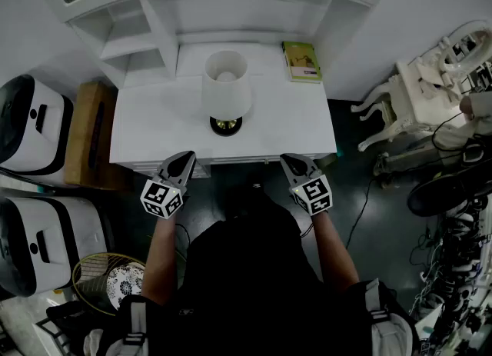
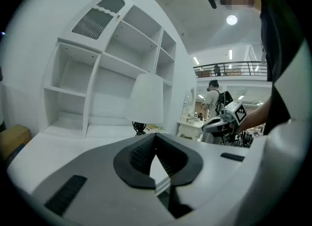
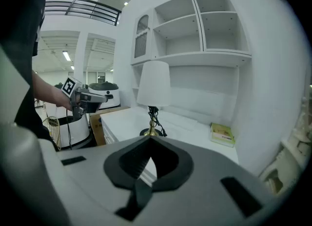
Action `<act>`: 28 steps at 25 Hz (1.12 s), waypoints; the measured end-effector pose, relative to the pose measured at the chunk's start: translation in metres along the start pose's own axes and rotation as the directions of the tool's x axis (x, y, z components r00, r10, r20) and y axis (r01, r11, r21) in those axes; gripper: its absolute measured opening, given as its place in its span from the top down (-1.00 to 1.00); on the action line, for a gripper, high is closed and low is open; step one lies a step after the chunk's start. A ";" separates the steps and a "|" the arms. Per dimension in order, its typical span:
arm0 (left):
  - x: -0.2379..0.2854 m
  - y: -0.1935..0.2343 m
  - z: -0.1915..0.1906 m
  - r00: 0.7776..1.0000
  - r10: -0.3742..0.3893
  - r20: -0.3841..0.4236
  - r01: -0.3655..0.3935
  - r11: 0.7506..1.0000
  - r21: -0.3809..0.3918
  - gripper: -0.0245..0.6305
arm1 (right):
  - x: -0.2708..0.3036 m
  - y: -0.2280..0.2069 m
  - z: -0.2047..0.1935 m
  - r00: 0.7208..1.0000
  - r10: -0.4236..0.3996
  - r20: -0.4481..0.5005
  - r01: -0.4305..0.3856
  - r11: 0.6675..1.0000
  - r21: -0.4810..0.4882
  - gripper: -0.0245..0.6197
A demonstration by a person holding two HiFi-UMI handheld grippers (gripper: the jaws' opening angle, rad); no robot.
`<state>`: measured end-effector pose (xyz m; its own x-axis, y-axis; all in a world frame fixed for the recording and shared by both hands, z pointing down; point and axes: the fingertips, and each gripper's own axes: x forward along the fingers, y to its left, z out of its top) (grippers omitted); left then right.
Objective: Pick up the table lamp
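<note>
The table lamp [image 1: 226, 89] stands upright in the middle of the white desk [image 1: 146, 135], with a white shade, a brass stem and a black round base [image 1: 226, 125]. A dark cord hangs round the stem in the right gripper view, where the lamp [image 3: 154, 84] is ahead and slightly left. In the left gripper view the lamp [image 2: 146, 99] is ahead. My left gripper [image 1: 182, 164] [image 2: 156, 137] and right gripper [image 1: 296, 166] [image 3: 149, 138] hover at the desk's front edge, either side of the lamp. Both are shut with nothing in them.
A green book [image 1: 301, 61] lies at the desk's back right. White hutch shelves [image 1: 231, 1] rise behind the lamp. A cardboard box [image 1: 88, 131] and white appliances [image 1: 31, 124] stand left; ornate white furniture [image 1: 407, 93] and cables are right. A wire basket [image 1: 108, 281] sits on the floor.
</note>
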<state>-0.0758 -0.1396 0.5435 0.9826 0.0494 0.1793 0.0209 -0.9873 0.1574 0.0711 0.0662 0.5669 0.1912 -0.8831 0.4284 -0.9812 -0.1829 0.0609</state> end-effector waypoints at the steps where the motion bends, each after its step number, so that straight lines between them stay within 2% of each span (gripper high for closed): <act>1: 0.000 -0.001 0.000 1.000 -0.001 -0.001 0.001 1.000 0.000 0.89 | 0.001 0.000 0.000 1.000 0.002 0.000 -0.002 1.000 0.000 0.90; 10: -0.004 -0.012 0.008 0.999 0.032 0.005 -0.031 0.999 -0.019 0.89 | 0.011 -0.003 0.002 0.998 0.060 -0.003 -0.060 0.998 -0.013 0.90; 17: -0.002 -0.020 0.014 0.995 0.101 0.013 -0.100 0.994 -0.038 0.89 | 0.031 -0.010 -0.003 0.985 0.171 -0.021 -0.171 0.985 -0.031 0.90; 21: -0.002 -0.021 0.020 0.987 0.158 0.020 -0.157 0.986 -0.055 0.89 | 0.045 -0.014 0.000 0.970 0.240 -0.033 -0.241 0.970 -0.042 0.90; 24: -0.003 -0.026 0.023 0.978 0.206 0.023 -0.204 0.977 -0.068 0.89 | 0.056 -0.014 0.006 0.950 0.312 -0.005 -0.312 0.949 -0.054 0.90; 28: -0.004 -0.033 0.026 0.964 0.266 0.017 -0.263 0.961 -0.082 0.89 | 0.075 -0.018 0.007 0.923 0.385 -0.019 -0.385 0.918 -0.098 0.90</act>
<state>-0.0760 -0.1113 0.5128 0.9558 -0.2171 0.1981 -0.2538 -0.9497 0.1836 0.1031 0.0002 0.5912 -0.2018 -0.8773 0.4355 -0.9765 0.2145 -0.0206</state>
